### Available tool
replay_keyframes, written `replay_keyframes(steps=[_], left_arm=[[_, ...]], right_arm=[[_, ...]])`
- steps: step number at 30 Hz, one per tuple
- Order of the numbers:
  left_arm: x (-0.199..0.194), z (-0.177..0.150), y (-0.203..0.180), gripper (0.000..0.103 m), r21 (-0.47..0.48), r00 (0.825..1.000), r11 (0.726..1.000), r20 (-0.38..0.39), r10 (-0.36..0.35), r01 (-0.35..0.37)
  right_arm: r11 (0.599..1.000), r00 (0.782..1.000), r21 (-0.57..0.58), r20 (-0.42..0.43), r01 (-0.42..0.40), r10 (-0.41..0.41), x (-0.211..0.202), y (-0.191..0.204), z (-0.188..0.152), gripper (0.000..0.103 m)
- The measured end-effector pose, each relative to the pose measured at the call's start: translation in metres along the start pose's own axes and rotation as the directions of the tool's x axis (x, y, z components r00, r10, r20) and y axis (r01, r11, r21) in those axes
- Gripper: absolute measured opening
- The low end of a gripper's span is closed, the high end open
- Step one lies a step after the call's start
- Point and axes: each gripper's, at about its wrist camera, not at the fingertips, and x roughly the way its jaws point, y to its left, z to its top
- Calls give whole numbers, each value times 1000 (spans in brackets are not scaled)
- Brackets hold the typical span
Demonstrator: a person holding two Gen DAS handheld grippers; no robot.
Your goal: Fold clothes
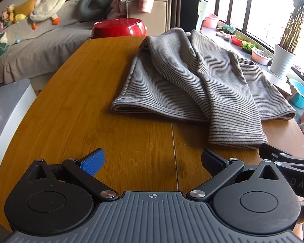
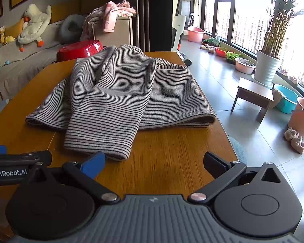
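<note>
A grey garment with thin dark stripes (image 1: 192, 77) lies partly folded on the wooden table (image 1: 91, 121), one sleeve draped over the body toward the near edge. My left gripper (image 1: 153, 163) is open above bare wood, short of the garment and left of the sleeve cuff (image 1: 235, 135). In the right wrist view the same garment (image 2: 119, 93) fills the table's middle. My right gripper (image 2: 154, 164) is open and empty, with its left blue finger (image 2: 94, 163) just in front of the cuff (image 2: 103, 143). The left gripper's body (image 2: 12, 167) shows at the left edge.
A red basin (image 1: 119, 27) stands beyond the table's far end. A sofa with plush toys (image 1: 48, 2) is at the left, a clear plastic box (image 1: 8, 105) beside the table. At the right are a small stool (image 2: 253, 95), basins and potted plants (image 2: 267, 68) on the floor.
</note>
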Motion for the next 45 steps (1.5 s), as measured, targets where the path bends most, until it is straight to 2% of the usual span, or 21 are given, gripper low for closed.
replay_keyframes(steps=[35,38,41,45], left_arm=[[6,3,2,103,0,1000,1000,-17,-8,8],[10,15,7,103,2,1000,1000,-14,-26,26],[18,42,16,103,-6,999,999,9,-47,47],[39,82,24,103,-25,997,998,54,-62,63]], right_arm=[[1000,1000,-9,-10,0,0,4,1,0,103],[999,1000,-32,-12,6,-7,7,1,4,103],[997,1000,-77,0,9,-9,11,1,16,103],[990,997,-144,74,7,4,21,1,49,103]])
